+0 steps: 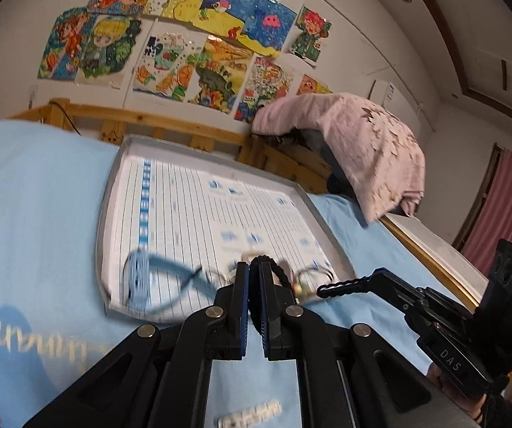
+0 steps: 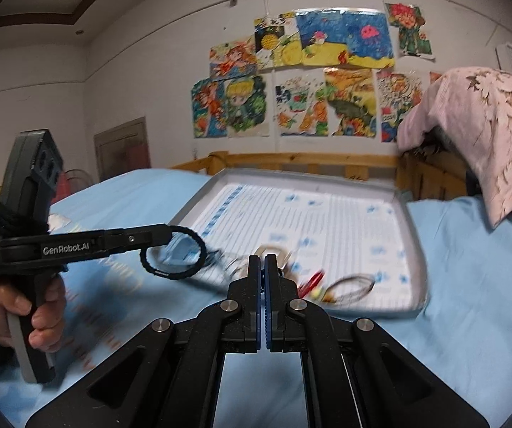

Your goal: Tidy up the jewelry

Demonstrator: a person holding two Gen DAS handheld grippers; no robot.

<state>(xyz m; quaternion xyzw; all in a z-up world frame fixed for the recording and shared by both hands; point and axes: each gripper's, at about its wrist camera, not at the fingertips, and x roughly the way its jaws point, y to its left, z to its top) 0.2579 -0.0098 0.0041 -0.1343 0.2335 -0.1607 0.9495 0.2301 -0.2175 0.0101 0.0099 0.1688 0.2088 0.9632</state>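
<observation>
Right now your left gripper [image 1: 254, 271] has its jaws pinched nearly together on a black braided bracelet [image 2: 174, 253]. From the right wrist view the bracelet hangs as an open ring off the fingertips, lifted above the blue bedsheet [image 2: 470, 267] at the near left corner of the tray [image 2: 414, 228]. From the left wrist view only an arc of the braid shows between the blue pads [image 1: 243, 285].

Your right gripper [image 2: 264, 267] has its jaws drawn close, with a slim gap between the pads; nothing is visibly caught in them, and it hovers over the tray's near edge.

The gray tray lies on the bedsheet, lined with a printed sheet of ruled lines and blue marks. More jewelry sits along its near edge, blurred: a thin dark wire loop [image 2: 352, 287], a small red piece [image 2: 311, 280] just beside it, and a pale ring-like piece [image 2: 274, 249] beyond your right fingertips. A pink floral blanket [image 2: 487, 135] drapes over the wooden bed rail [image 2: 309, 160].
</observation>
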